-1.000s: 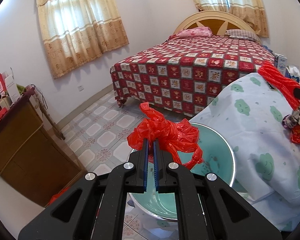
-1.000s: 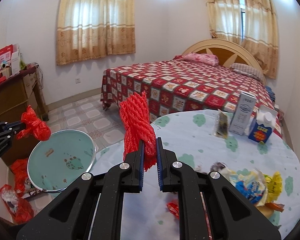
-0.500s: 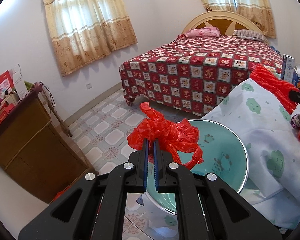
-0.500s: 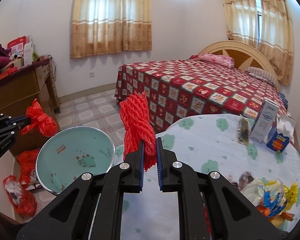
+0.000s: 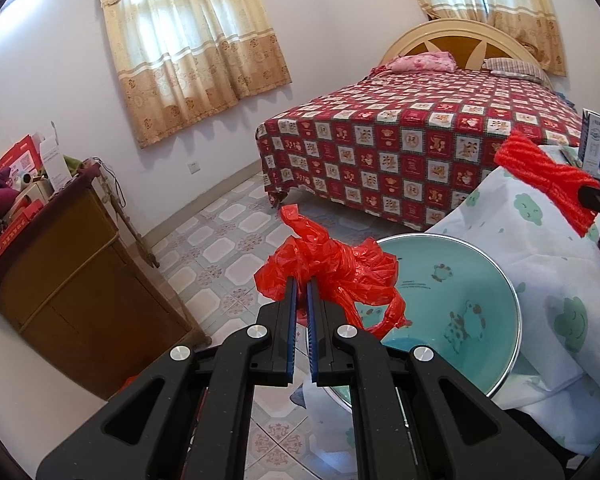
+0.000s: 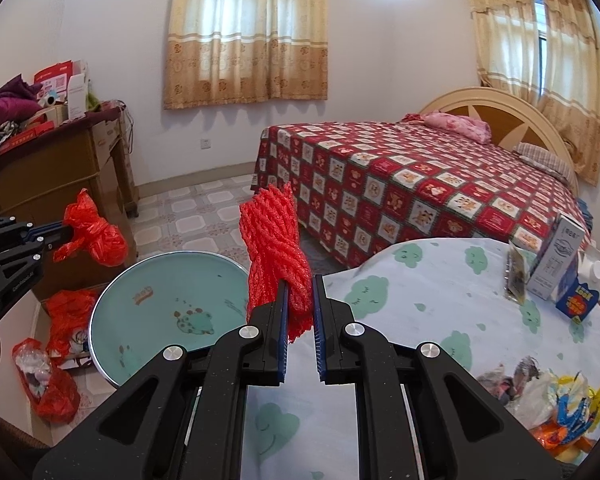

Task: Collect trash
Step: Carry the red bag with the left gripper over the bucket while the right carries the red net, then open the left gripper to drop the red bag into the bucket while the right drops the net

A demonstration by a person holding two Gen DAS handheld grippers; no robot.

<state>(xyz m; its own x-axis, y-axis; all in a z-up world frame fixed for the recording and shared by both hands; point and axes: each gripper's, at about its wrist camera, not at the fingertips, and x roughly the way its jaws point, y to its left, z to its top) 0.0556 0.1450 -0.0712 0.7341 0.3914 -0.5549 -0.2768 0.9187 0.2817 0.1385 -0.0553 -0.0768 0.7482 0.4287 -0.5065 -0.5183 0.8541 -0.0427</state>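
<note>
Left gripper (image 5: 302,280), frame centre, pinches a crumpled red plastic bag (image 5: 332,268) above the teal basin (image 5: 460,304); right gripper (image 6: 300,280) clamps red foam netting (image 6: 276,248), nearly closed.

My left tongs (image 5: 301,280) pinch a crumpled red plastic bag (image 5: 332,266) above the teal basin (image 5: 460,304), which sits just beside the table's (image 5: 556,264) near edge. At the right, my other tongs (image 5: 598,200) hold red foam netting (image 5: 548,178) over the table.
</note>
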